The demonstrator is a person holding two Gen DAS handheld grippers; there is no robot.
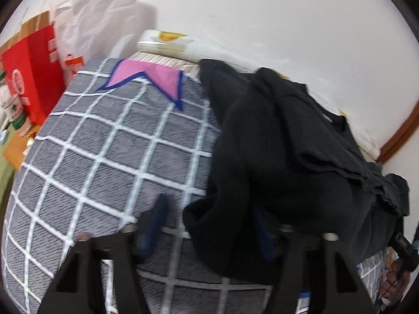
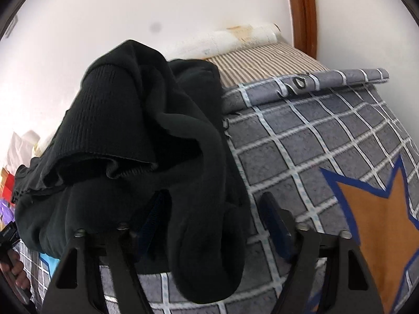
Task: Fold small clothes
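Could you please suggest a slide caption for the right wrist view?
Right gripper open around a hanging fold of the black garment, above a grey checked bedspread.

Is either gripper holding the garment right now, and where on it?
Neither clearly is. Both the left gripper and the right gripper have their fingers spread wide, with the black garment draped between them; no pinch shows.

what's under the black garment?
The black garment lies bunched on the grey checked bedsheet, which shows all around it. Whatever sits directly beneath the pile is covered, so anything else under it cannot be seen.
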